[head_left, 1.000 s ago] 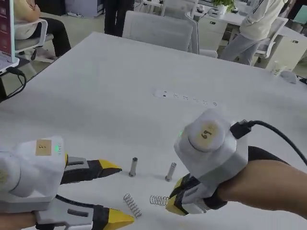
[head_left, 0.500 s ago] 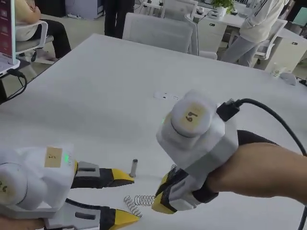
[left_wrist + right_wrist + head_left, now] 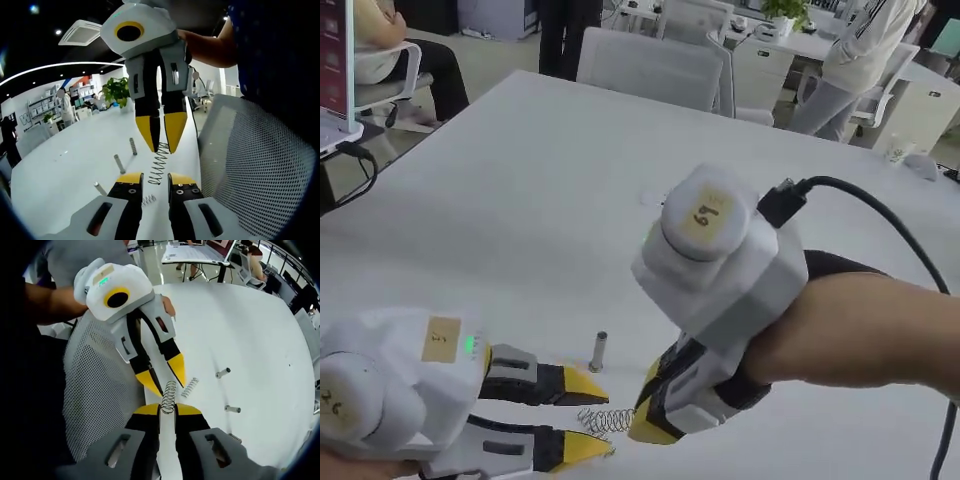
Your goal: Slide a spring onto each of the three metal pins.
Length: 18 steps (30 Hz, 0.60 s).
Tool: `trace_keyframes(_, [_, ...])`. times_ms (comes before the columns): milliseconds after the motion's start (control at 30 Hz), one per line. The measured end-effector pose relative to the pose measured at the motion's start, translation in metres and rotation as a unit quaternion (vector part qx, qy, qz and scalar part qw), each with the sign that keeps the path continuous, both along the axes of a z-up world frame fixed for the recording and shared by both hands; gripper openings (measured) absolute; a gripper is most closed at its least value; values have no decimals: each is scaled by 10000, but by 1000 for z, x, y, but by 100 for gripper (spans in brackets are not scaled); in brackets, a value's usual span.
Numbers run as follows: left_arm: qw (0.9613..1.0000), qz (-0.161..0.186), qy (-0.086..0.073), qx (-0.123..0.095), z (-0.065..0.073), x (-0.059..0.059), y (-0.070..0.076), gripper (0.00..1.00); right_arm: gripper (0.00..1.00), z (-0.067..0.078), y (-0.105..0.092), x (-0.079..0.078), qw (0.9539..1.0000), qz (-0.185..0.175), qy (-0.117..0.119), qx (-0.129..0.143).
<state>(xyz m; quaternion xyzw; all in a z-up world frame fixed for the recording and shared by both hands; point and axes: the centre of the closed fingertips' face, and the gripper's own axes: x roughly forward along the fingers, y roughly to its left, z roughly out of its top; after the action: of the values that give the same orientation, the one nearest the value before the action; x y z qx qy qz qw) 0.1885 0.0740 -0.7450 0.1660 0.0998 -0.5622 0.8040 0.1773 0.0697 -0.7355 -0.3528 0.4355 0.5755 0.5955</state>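
Metal spring (image 3: pixel 610 420) in right claw (image 3: pixel 642 427), now between left claw (image 3: pixel 598 416) tips.

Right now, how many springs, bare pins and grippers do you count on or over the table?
Springs: 3 (held spring in the right gripper, loose spring, third spring in line with the pins)
Bare pins: 2 (first pin, second pin)
Grippers: 2 (right gripper, left gripper)
Total: 7

Thin coiled steel spring (image 3: pixel 609 420): carried leftward in yellow-tipped right gripper (image 3: pixel 642 428), free end now between parted jaws of yellow-tipped left gripper (image 3: pixel 592 416).
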Motion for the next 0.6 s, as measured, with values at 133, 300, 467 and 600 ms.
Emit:
trace_keyframes(133, [10000, -39, -31, 6, 0, -1, -1, 4, 8, 1, -1, -2, 10000, 26, 9, -16])
trace_keyframes(300, [10000, -35, -10, 21, 0, -2, -3, 3, 8, 3, -1, -2, 10000, 37, -29, 0])
trace_keyframes(467, [9999, 82, 53, -122, 3, 1, -3, 3, 8, 7, 2, 2, 9999, 29, -135, 104])
trace_keyframes(600, [9995, 156, 129, -223, 5, 2, -3, 3, 8, 9, 5, 3, 9995, 41, -197, 230])
